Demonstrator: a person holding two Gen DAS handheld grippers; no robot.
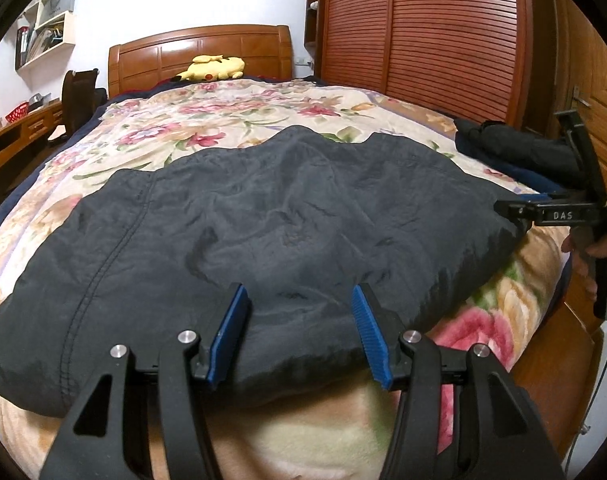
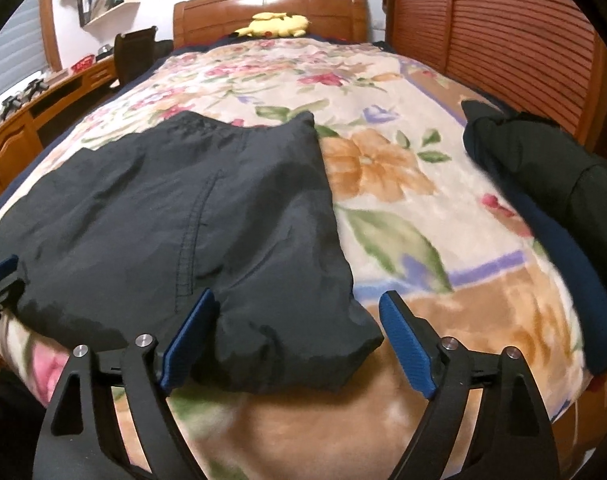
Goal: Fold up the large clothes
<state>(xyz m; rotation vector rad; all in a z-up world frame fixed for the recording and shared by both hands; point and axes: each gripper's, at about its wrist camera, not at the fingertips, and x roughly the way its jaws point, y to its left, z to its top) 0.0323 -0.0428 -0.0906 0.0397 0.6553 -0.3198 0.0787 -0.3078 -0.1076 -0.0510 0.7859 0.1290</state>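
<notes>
A large dark grey garment lies folded flat on the floral blanket. My left gripper is open, its blue pads over the garment's near edge. My right gripper is open, its pads either side of the garment's near right corner. The right gripper also shows at the right edge of the left wrist view, beside the garment's right edge. The left gripper's pad tip shows at the left edge of the right wrist view.
A pile of dark clothes lies at the bed's right side by the slatted wardrobe. A yellow plush toy lies by the wooden headboard. A desk and chair stand at the left.
</notes>
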